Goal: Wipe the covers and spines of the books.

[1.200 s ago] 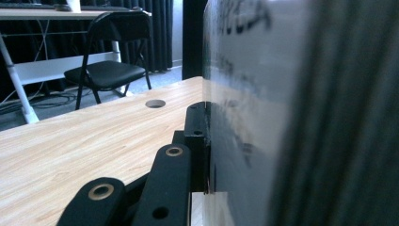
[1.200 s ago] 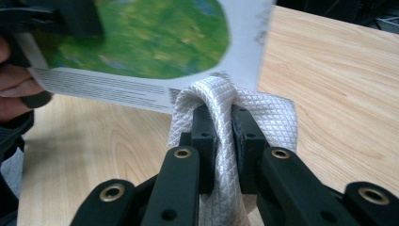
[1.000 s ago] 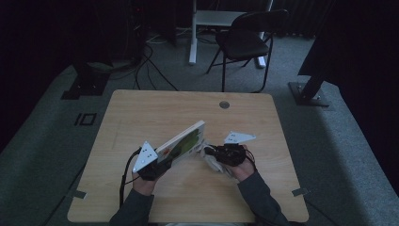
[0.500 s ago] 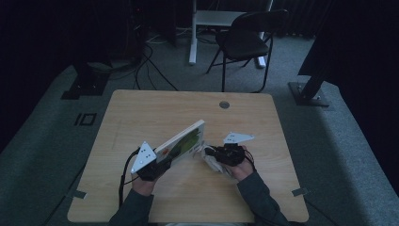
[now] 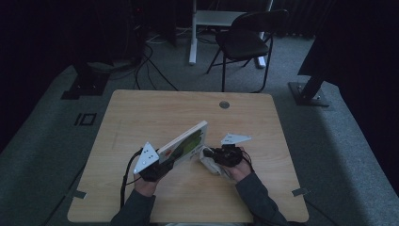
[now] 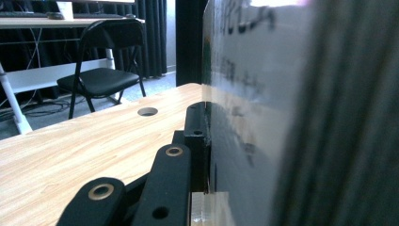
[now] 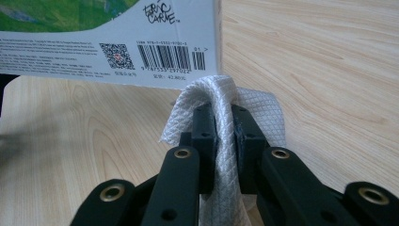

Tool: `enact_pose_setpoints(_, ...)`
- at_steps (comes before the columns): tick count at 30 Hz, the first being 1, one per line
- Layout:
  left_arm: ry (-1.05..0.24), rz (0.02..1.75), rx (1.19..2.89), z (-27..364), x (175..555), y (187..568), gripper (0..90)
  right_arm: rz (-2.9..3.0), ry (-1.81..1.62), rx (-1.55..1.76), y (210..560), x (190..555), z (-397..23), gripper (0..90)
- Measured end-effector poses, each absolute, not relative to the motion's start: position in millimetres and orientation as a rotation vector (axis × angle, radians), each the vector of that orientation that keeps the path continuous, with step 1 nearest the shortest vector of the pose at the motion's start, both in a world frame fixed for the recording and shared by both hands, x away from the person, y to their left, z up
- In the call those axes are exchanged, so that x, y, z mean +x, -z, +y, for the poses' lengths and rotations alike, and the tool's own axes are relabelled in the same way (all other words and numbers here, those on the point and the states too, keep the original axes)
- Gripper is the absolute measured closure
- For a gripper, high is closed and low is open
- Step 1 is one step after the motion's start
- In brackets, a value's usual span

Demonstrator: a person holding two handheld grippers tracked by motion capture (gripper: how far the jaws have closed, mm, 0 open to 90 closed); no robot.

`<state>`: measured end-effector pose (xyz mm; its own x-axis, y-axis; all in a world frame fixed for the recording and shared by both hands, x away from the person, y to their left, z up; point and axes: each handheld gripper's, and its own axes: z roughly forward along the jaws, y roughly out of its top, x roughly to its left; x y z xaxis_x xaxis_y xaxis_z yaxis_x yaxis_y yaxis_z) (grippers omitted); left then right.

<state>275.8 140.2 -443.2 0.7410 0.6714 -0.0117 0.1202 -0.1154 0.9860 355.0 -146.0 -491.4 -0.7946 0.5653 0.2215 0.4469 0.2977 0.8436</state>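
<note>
**Book Cover Wiping: Cloth at the Lower Edge of the Cover**

The book [image 5: 184,143] stands tilted above the counter [image 5: 141,113], near the counter's 6 o'clock edge in the high view, its long axis running from 8 o'clock up toward 2 o'clock. The back cover faces the right hand; in the right gripper view its barcode and white lower border [image 7: 141,56] are legible.

The white cloth [image 7: 226,101], a woven fabric with a diamond pattern, sits just below the cover's lower corner, touching or almost touching it. In the high view it shows as a pale bundle [image 5: 207,157] at the 4 o'clock side of the book.

The right hand-held gripper [image 7: 222,122] is clenched on the cloth, a fold pinched between its jaws. The left hand-held gripper [image 5: 151,165] is clenched on the book's lower end; in the left gripper view one jaw lies flat against the cover [image 6: 254,117].

Change since one second ago: negligible. Compared with the earlier high views, the book, both hands and the cloth hold nearly the same positions, and both grips are unchanged.

Assessment: the wiping stroke appears to be pausing or turning at the cover's edge. The book remains firmly supported, so the next stroke can probably proceed without re-gripping.

A black chair [image 5: 244,40] stands on the floor beyond the counter at 12 o'clock.
</note>
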Motion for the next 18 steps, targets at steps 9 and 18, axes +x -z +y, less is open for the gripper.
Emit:
enact_pose_setpoints(9, -0.521, 0.648, 1.646, 137.2, 276.1, 444.7, 78.0, 2.450, -1.514, 0.959, 494.7, 355.9, -142.9, 82.0)
enact_pose_setpoints(18, -0.519, 0.652, 1.647, 136.1, 276.6, 446.0, 78.0, 2.474, -1.511, 0.944, 496.9, 354.4, -137.5, 82.0)
